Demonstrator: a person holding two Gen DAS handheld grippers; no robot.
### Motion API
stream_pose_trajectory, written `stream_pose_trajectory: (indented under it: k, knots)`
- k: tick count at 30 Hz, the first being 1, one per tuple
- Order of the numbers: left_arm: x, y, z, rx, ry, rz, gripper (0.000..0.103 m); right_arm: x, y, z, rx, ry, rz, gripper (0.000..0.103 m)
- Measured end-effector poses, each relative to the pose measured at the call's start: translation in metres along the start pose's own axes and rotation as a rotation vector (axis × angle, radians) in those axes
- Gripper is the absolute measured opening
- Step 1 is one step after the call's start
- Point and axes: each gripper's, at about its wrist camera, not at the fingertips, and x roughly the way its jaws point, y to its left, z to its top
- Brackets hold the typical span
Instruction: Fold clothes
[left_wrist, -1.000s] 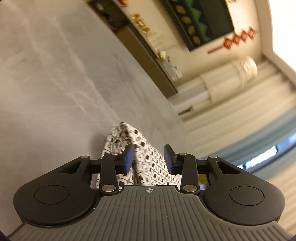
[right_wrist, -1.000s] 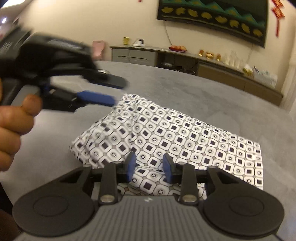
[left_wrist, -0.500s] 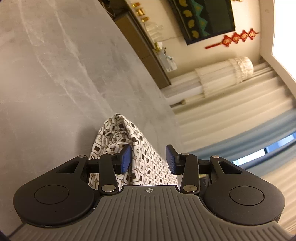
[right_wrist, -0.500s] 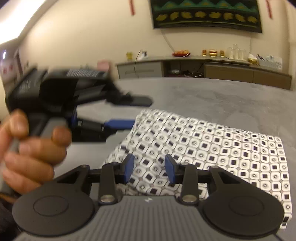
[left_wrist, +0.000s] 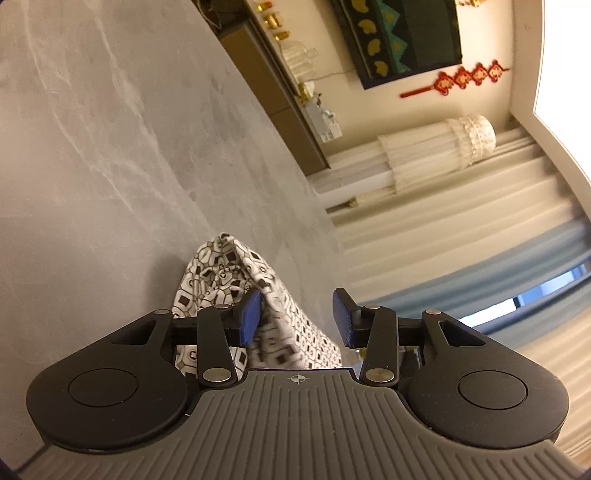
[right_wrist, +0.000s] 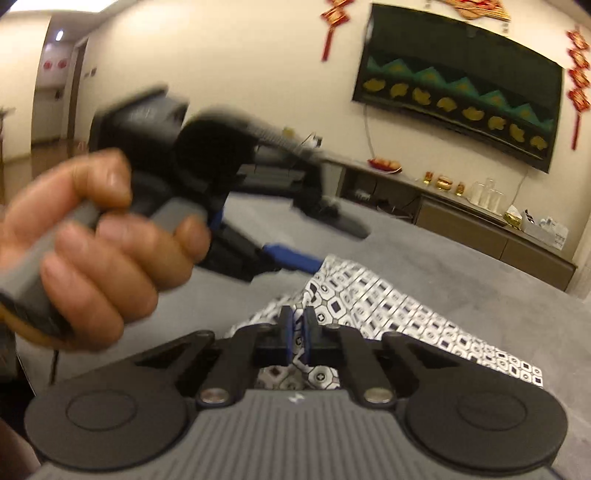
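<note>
A black-and-white patterned cloth (right_wrist: 388, 306) lies folded on the grey table (right_wrist: 461, 266). My right gripper (right_wrist: 298, 332) is shut on its near edge, which rises as a pinched ridge between the pads. In the right wrist view a hand (right_wrist: 85, 251) holds my left gripper (right_wrist: 325, 243) over the cloth's left corner, blurred. In the left wrist view the left gripper (left_wrist: 297, 317) has its jaws opening, with a bunched fold of the cloth (left_wrist: 229, 273) between them; the fold lies against the left pad and stands apart from the right one.
The grey table (left_wrist: 92, 166) stretches far beyond the cloth. A low sideboard (right_wrist: 480, 225) with small items stands along the back wall under a dark wall hanging (right_wrist: 461, 92). Pale curtains (left_wrist: 443, 240) hang past the table's far edge.
My right gripper's jaws have closed on the cloth's near edge and drawn it up into a ridge. The left gripper's jaws have widened a little, and it has shifted over the cloth's corner.
</note>
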Motion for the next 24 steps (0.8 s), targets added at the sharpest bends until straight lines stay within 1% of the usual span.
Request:
stream_pose_trajectory:
  k: [3,5,6,8,9,10,12,14,16,18,20,23,24]
  knots:
    - [0.006,0.001,-0.003,-0.018,0.018,-0.019,0.039,-0.005,-0.014,0.005,0.085,-0.031,0.002,0.005]
    - [0.014,0.003,-0.003,-0.013,0.028,-0.004,0.040,-0.004,-0.022,0.006,0.131,-0.036,0.024,0.004]
    - [0.018,0.005,-0.001,-0.009,0.018,0.021,0.039,-0.005,-0.023,0.007,0.145,-0.034,0.040,0.004]
    - [0.025,0.011,0.005,-0.011,-0.027,0.072,0.034,-0.006,-0.023,0.004,0.146,-0.022,0.055,0.004]
    - [0.029,0.016,0.008,-0.024,-0.043,0.087,0.033,-0.007,-0.022,0.002,0.142,-0.015,0.059,0.004]
    - [0.033,0.019,0.010,-0.039,-0.051,0.092,0.032,-0.007,-0.021,-0.002,0.139,-0.005,0.061,0.004]
    - [0.035,0.017,0.011,-0.039,-0.058,0.091,0.032,-0.003,-0.020,-0.007,0.132,0.012,0.061,0.004]
    - [0.029,0.010,0.009,-0.014,-0.062,0.075,0.037,-0.002,-0.019,-0.010,0.131,0.018,0.062,0.004]
    - [0.016,0.003,0.005,0.004,-0.055,0.049,0.039,-0.002,-0.020,-0.012,0.139,0.015,0.066,0.004]
    - [0.003,0.001,0.001,0.017,-0.051,0.041,0.039,-0.001,-0.019,-0.011,0.142,0.012,0.070,0.004]
    - [-0.007,-0.001,0.000,0.030,-0.083,0.070,0.039,0.003,-0.012,-0.011,0.130,0.016,0.084,0.004]
    - [-0.022,-0.006,0.000,0.048,-0.141,0.110,0.038,0.019,-0.002,-0.019,0.091,0.062,0.091,0.005]
    - [-0.025,-0.011,-0.002,0.064,-0.155,0.118,0.038,0.025,0.000,-0.023,0.083,0.078,0.095,0.007]
